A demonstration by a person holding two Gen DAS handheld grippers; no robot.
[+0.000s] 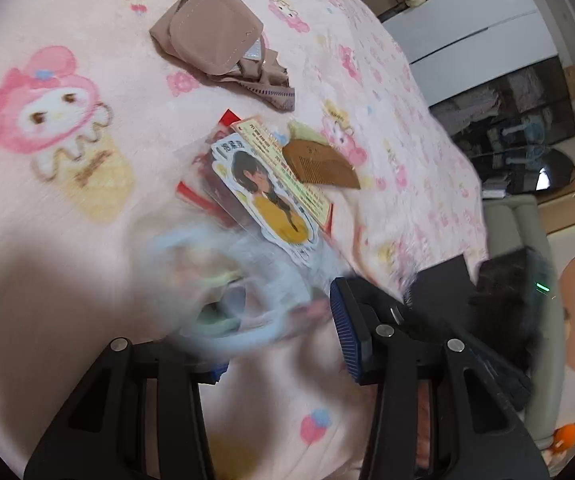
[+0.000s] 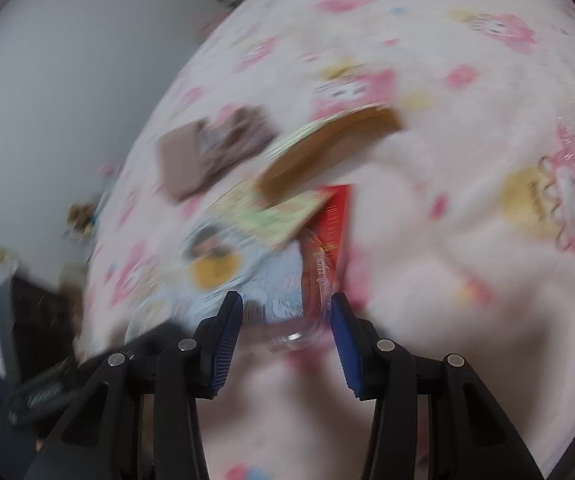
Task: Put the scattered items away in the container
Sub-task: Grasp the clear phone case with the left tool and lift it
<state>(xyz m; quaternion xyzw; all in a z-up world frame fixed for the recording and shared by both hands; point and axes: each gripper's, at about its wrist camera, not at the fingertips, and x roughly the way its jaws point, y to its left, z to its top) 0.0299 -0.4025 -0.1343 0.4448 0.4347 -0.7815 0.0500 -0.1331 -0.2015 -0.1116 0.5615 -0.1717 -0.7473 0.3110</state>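
Right gripper jaws apart, unclenched, clear container corner between them (blurred); long side runs up-frame. Left gripper released.

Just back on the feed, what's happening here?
A person works two handheld grippers over a pink cartoon blanket. The left gripper has a blurred clear container between its jaws. The right gripper straddles that container's corner. A wooden comb, cards and a tan pouch lie scattered.

My left gripper points steeply downward, jaws partly apart. My right gripper points likewise downward, jaws partly apart.
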